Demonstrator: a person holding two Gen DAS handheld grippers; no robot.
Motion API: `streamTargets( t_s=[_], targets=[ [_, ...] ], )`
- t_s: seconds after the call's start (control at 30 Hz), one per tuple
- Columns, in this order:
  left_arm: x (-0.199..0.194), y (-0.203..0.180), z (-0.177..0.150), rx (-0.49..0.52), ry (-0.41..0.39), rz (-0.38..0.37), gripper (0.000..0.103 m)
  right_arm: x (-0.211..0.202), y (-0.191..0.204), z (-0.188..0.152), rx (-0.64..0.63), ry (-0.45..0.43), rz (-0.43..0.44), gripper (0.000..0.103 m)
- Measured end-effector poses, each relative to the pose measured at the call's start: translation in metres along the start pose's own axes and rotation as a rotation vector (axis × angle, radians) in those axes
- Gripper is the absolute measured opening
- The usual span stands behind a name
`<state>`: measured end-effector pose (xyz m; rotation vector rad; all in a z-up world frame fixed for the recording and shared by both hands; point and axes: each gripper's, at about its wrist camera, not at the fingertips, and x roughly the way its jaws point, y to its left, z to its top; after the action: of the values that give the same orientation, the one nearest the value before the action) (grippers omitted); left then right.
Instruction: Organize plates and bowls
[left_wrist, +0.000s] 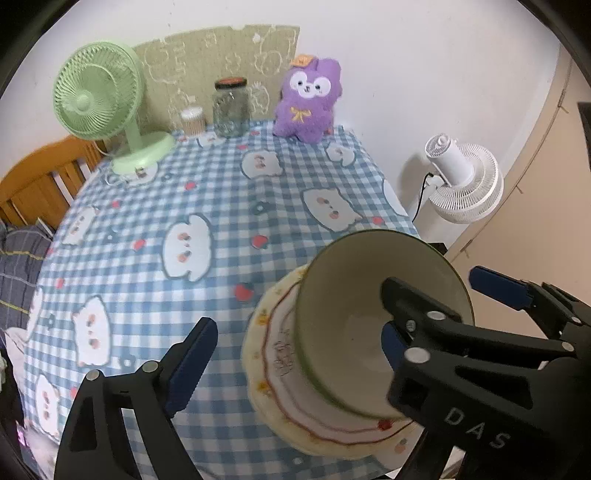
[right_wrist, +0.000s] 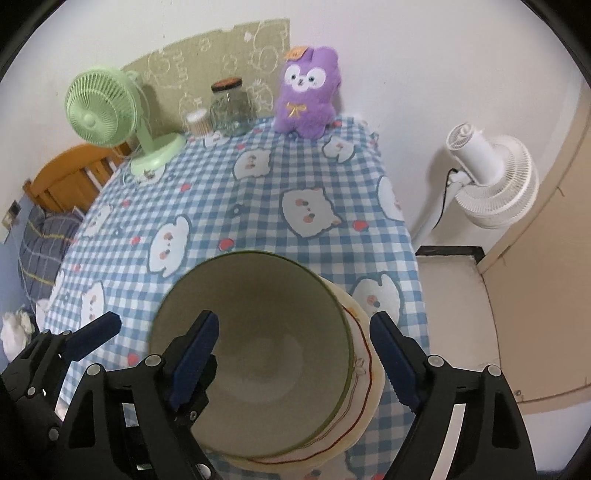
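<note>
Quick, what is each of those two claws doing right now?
Left gripper: open, holding nothing.
Right gripper: open, fingers astride the bowl wall, not clamped.

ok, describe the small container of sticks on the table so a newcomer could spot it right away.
Start at the blue checked tablecloth and go to its far edge by the wall. There, between the green desk fan and the tall glass jar, stands the cotton-swab tub. It is the shortest item in that row, clear, packed with pale upright sticks.

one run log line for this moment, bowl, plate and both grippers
bowl: on plate | right gripper: open, straddling bowl rim | left gripper: open beside it
</note>
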<state>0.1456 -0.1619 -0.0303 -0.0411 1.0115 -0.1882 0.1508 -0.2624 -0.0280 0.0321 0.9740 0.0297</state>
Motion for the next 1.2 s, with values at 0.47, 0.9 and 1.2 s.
streamTargets(
  t_s=[0.47, 0.9, 1.2],
  targets=[
    [-0.069, 0.064, -0.037, 0.019, -0.105, 0.084, 0.092, -0.061, 0.059, -0.039, 0.072, -0.082, -0.038, 0.086],
    [-0.126, 0.126, -0.076, 0.013, -0.188, 0.115, 0.093, -0.11, 0.116, -0.082, 0.112, -0.177, -0.064, 0.087],
    [-0.155, 0.15, -0.095, 0.011, -0.242, 0.135, 0.095, -0.139, 0.135, -0.103, 0.141, -0.235, -0.077, 0.089]
  ],
)
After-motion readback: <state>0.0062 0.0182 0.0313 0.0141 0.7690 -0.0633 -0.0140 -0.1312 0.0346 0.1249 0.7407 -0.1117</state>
